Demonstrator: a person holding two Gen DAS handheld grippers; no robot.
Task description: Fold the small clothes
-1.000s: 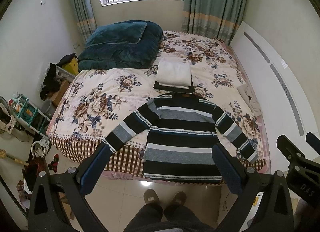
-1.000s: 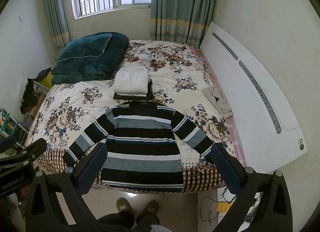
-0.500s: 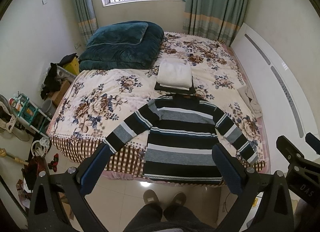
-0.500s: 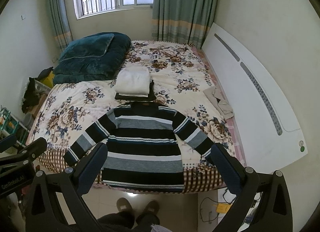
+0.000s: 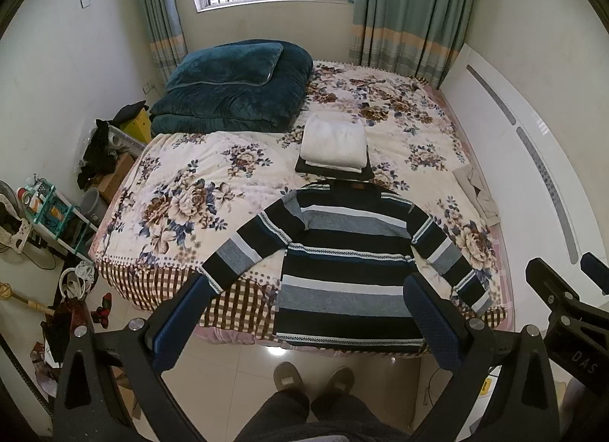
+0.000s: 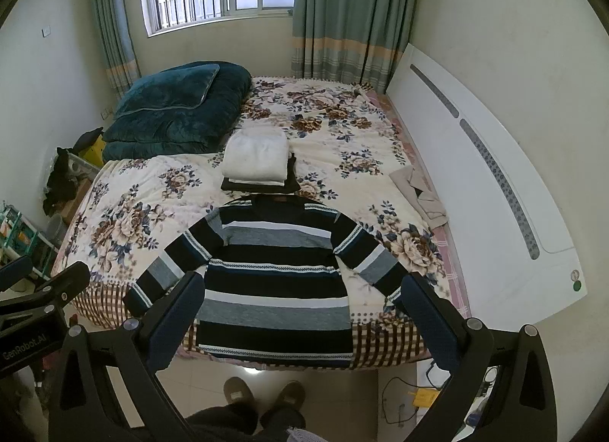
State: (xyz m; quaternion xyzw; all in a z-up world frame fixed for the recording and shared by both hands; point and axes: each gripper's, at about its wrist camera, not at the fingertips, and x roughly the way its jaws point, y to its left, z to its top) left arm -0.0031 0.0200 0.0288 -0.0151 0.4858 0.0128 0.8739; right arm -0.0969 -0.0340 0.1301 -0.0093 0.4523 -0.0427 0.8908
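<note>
A striped navy, grey and white sweater (image 5: pixel 348 263) lies flat on the near end of the floral bed (image 5: pixel 198 190), sleeves spread, hem hanging over the edge. It also shows in the right wrist view (image 6: pixel 276 274). My left gripper (image 5: pixel 306 322) is open and empty, held above the floor in front of the bed. My right gripper (image 6: pixel 300 314) is open and empty too, beside the left one. Behind the sweater lies a stack of folded clothes, white on black (image 5: pixel 333 147), also in the right wrist view (image 6: pixel 259 162).
A folded teal quilt (image 5: pixel 232 88) lies at the bed's far left. A beige garment (image 5: pixel 477 190) lies by the white headboard (image 5: pixel 533 175) on the right. Clutter and a shelf (image 5: pixel 49 213) stand left of the bed. The person's feet (image 5: pixel 314 377) stand on the tiled floor.
Both views have shifted very slightly; the sweater and the grippers stand as before.
</note>
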